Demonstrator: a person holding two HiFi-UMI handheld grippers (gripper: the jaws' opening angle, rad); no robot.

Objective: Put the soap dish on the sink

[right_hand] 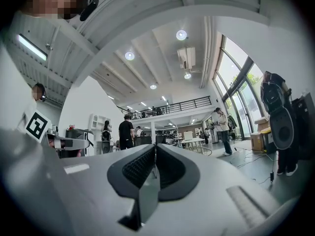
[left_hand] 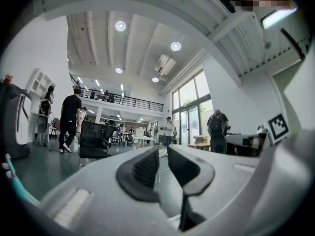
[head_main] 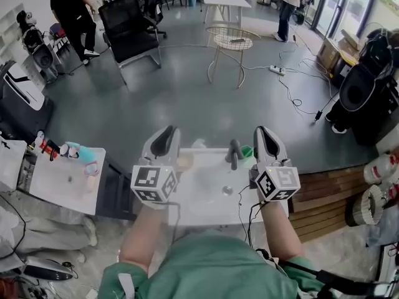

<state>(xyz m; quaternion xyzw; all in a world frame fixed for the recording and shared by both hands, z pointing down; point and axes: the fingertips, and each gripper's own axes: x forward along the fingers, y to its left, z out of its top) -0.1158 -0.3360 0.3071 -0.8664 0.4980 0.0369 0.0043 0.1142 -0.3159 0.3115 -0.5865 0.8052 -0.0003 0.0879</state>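
In the head view a white sink [head_main: 201, 199] lies just below me, with a grey tap [head_main: 234, 153] at its back rim and a drain [head_main: 227, 190] in the basin. A small pale object [head_main: 185, 161], maybe the soap dish, rests on the back left rim beside my left gripper [head_main: 166, 139]. That gripper hovers over the sink's left side. In the left gripper view its jaws stand a narrow slit apart with nothing between them [left_hand: 163, 162]. My right gripper [head_main: 264, 138] hovers over the sink's right side, right of the tap. Its pads [right_hand: 140, 167] are pressed together on nothing.
A green object [head_main: 247, 151] sits behind the tap. Left of the sink, a white side table [head_main: 59, 185] carries a teal item [head_main: 78, 151] and a pink cup [head_main: 92, 169]. Wooden slats [head_main: 324, 198] lie to the right. Beyond are a black chair [head_main: 128, 23], a round wire table [head_main: 232, 41] and floor cables.
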